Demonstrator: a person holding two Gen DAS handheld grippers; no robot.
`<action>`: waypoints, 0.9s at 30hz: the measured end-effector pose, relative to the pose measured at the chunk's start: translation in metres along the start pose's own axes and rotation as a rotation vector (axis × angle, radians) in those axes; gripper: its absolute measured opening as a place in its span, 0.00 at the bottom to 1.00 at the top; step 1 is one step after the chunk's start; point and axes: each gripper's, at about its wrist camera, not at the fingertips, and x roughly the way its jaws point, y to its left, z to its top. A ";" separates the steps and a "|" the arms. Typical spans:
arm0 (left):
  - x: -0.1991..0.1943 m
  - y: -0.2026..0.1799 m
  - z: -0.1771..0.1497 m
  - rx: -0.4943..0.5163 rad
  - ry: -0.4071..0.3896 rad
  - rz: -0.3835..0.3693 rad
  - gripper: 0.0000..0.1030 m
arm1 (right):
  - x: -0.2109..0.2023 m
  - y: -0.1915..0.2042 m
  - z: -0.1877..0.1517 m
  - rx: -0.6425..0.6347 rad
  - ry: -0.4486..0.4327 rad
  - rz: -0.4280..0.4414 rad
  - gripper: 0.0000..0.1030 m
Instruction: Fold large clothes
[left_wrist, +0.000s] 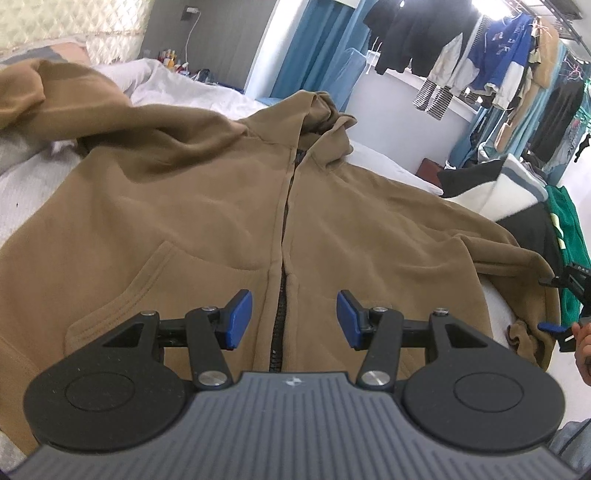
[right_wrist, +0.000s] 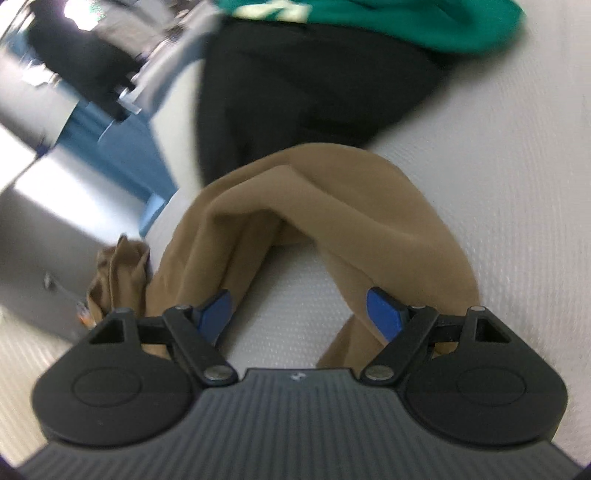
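in the left wrist view we see the brown hoodie (left_wrist: 207, 206) spread front-up across the white bed (left_wrist: 22, 177), filling the middle of the frame, its zipper (left_wrist: 284, 229) running from the lower centre up to the hood (left_wrist: 325, 110) in the upper centre. one sleeve (left_wrist: 48, 92) bunches toward the upper left. our left gripper (left_wrist: 294, 319) hangs over the lower part of the zipper with its blue pads (left_wrist: 238, 319) apart and nothing between them. at the right edge of that frame we make out part of our right gripper (left_wrist: 554, 326) and a hand (left_wrist: 583, 343) near the hoodie's other sleeve (left_wrist: 517, 266).

the right wrist view is blurred. our right gripper (right_wrist: 301, 317) stands with its pads (right_wrist: 384, 314) wide apart, straddling a bare patch of bed (right_wrist: 517, 184) inside the bend of the brown sleeve (right_wrist: 295, 206), which arches through the centre of the frame; the cloth passes behind both pads, and we see no grip on it. the cuff (right_wrist: 118, 273) lies crumpled at the left. a black garment (right_wrist: 295, 85) and a green one (right_wrist: 406, 22) lie beyond, along the top.

clothes hang on a rack (left_wrist: 498, 55) in the upper right of the left wrist view.
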 end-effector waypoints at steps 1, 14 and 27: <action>0.000 -0.001 0.000 0.000 0.003 0.000 0.55 | 0.001 -0.003 0.001 0.025 -0.004 0.001 0.79; 0.015 -0.004 -0.005 0.009 0.025 0.029 0.56 | -0.025 -0.027 -0.015 0.333 -0.108 0.271 0.82; 0.021 0.004 -0.006 -0.018 0.034 0.077 0.56 | 0.027 -0.031 -0.011 0.649 -0.084 0.234 0.89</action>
